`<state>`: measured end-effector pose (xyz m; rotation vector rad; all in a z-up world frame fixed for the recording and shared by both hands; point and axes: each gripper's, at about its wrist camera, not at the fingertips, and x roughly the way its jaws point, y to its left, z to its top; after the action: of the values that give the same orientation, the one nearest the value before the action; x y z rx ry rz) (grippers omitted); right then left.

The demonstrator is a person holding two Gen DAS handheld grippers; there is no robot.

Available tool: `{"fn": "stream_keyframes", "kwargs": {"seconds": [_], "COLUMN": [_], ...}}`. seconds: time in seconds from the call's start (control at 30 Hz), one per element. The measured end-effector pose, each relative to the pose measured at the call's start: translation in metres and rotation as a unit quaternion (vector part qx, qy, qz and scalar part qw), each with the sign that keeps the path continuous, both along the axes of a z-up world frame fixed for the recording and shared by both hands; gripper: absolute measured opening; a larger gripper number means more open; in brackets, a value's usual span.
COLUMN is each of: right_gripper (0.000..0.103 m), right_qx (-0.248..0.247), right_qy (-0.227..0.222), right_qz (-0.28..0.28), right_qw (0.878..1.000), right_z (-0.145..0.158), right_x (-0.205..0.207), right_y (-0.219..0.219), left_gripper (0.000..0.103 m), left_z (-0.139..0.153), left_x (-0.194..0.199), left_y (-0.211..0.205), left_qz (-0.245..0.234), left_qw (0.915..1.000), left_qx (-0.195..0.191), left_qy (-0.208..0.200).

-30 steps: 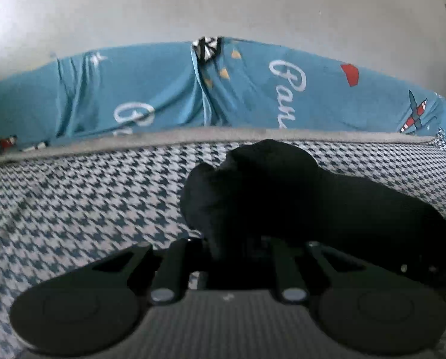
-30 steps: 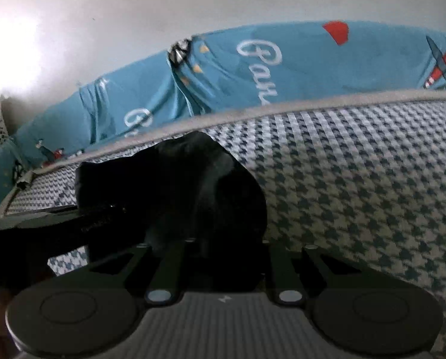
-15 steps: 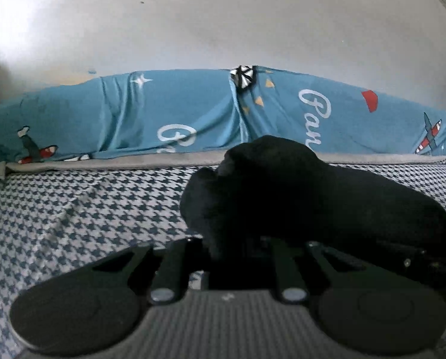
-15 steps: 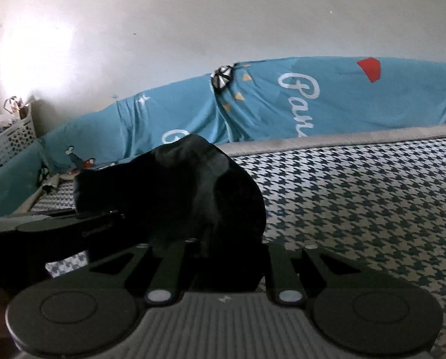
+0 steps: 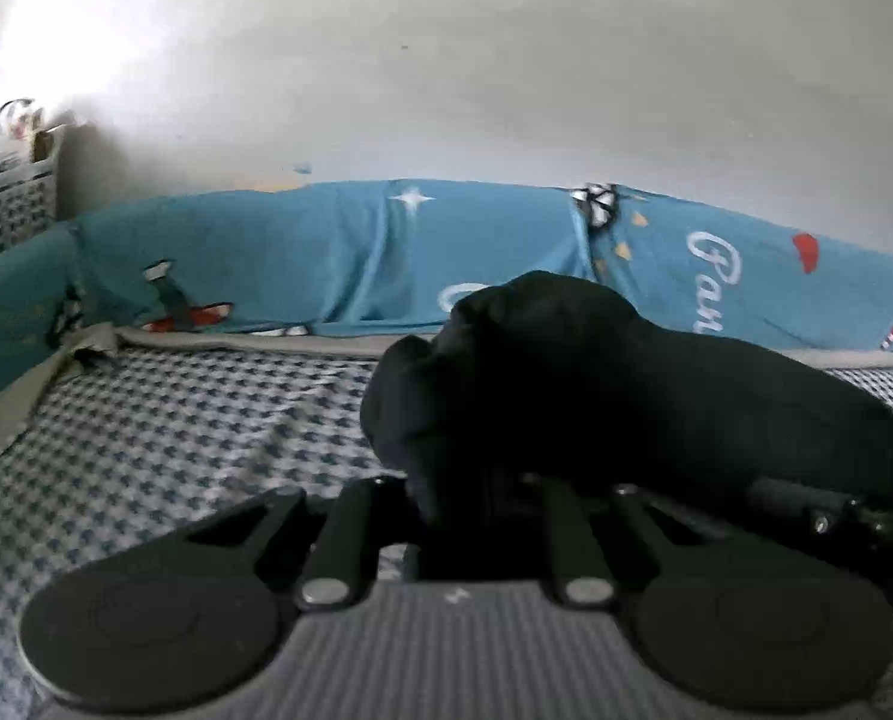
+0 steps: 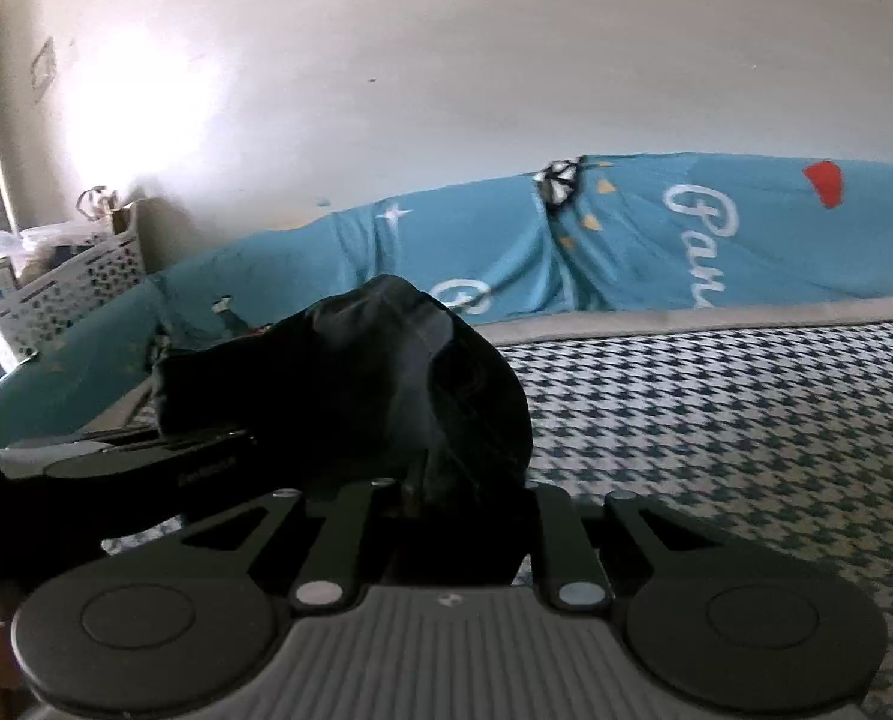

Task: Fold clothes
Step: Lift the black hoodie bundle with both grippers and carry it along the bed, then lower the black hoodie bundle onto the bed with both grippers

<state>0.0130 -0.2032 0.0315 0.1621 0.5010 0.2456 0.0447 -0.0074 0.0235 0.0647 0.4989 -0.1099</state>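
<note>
Now the bed [image 5: 164, 438], with its houndstooth cover, sits lower and farther beneath both claws than a second ago, and more of the pale wall [image 5: 446, 72] fills each view. Between them the black garment [image 5: 596, 372] hangs bunched, raised off the cover. Left claw [image 5: 476, 498] and right claw [image 6: 464, 498] each stay clamped on a fold of it, so the cloth is probably being lifted and carried for its next fold.

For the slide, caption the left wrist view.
Left gripper shut on a black garment above the checked bedcover.
</note>
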Motion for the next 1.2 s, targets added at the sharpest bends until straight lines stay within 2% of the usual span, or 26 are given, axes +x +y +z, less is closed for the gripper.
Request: {"fn": "stream_keyframes", "kwargs": {"seconds": [0.3, 0.57, 0.87, 1.2], "right_gripper": [0.014, 0.014, 0.014, 0.014], "right_qx": [-0.008, -0.016, -0.015, -0.022], "right_qy": [-0.005, -0.008, -0.014, 0.002], "right_qz": [0.042, 0.082, 0.128, 0.156], "right_qw": [0.999, 0.997, 0.992, 0.988], "right_z": [0.007, 0.009, 0.014, -0.003], "right_x": [0.008, 0.018, 0.032, 0.064], "right_y": [0.054, 0.105, 0.162, 0.215], "left_gripper": [0.012, 0.012, 0.012, 0.012], "left_z": [0.007, 0.012, 0.015, 0.003], "left_x": [-0.004, -0.008, -0.009, 0.007], "left_y": [0.052, 0.101, 0.155, 0.205], "left_qz": [0.055, 0.111, 0.180, 0.240], "left_qw": [0.9984, 0.9935, 0.9831, 0.9702], "left_qx": [-0.010, -0.014, -0.025, -0.034], "left_qy": [-0.013, -0.021, -0.024, -0.005]}}
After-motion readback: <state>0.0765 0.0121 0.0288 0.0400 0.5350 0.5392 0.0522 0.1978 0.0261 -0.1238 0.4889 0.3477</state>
